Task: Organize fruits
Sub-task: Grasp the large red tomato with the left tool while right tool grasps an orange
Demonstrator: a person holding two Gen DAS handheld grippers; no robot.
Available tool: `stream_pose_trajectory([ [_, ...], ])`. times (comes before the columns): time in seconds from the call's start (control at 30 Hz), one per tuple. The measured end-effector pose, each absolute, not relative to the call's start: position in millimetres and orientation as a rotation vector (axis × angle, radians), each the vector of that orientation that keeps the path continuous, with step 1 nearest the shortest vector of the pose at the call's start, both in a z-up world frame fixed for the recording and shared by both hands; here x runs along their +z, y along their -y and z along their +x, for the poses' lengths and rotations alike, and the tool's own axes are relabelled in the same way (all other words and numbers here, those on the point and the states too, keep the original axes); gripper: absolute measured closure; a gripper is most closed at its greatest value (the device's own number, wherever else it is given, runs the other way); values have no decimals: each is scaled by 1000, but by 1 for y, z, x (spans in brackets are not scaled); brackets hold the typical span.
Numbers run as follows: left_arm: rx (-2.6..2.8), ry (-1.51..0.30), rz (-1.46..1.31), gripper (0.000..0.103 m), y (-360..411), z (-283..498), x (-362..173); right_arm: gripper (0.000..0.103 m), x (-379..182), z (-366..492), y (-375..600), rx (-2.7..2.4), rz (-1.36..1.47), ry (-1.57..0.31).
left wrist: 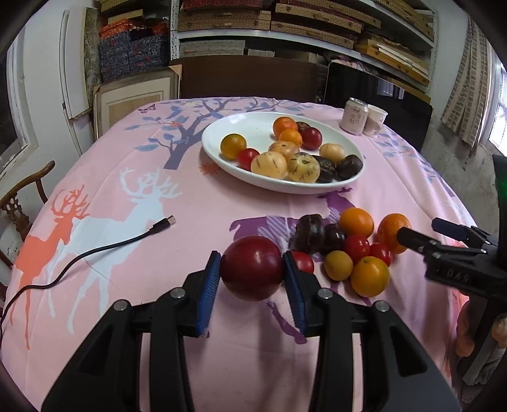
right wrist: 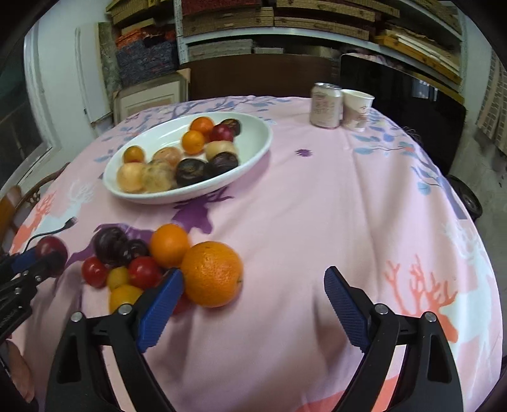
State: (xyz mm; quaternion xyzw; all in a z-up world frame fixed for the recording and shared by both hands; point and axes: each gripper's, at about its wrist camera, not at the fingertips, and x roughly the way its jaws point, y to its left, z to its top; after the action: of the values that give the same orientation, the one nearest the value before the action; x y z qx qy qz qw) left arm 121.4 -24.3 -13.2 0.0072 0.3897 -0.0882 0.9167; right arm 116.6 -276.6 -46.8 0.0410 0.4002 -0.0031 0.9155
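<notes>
1. Black cable (left wrist: 95,250) lies at the left on the pink tablecloth (left wrist: 196,222)
2. Left gripper (left wrist: 252,269) pinches a dark red plum (left wrist: 252,267) off the cloth
3. Right gripper (right wrist: 253,282) is spread wide, its left pad beside a large orange (right wrist: 211,274); white plate (right wrist: 253,142) of fruit lies beyond

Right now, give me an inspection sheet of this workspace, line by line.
Surface: table under a pink tablecloth printed with deer and trees.
Job's things: white oval dish already holding oranges, tomatoes, pale striped fruits and dark fruits; loose fruit pile on the cloth nearer the camera; large orange at its edge.
Clutter: pink drink can and paper cup side by side at the far edge.
Grippers: left tongs closed on a dark red fruit; right tongs open, the large orange beside one finger, not gripped.
Cables: black cable lying loose on the cloth, plug end free.
Surroundings: shelves of stacked boxes behind the table; wooden chair beside it.
</notes>
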Motion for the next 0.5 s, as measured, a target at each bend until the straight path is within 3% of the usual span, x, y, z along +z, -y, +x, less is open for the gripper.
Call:
stream_pose_trajectory([
  [0.2, -171, -796, -5, 64, 19, 121, -11, 11, -35, 104, 319, -53, 259, -750],
  [0.37, -153, -791, 5, 64, 19, 121, -12, 11, -46, 108, 282, -84, 21, -782],
  [0.5, -145, -794, 1, 64, 17, 121, -12, 11, -49, 105, 283, -110, 2, -776],
])
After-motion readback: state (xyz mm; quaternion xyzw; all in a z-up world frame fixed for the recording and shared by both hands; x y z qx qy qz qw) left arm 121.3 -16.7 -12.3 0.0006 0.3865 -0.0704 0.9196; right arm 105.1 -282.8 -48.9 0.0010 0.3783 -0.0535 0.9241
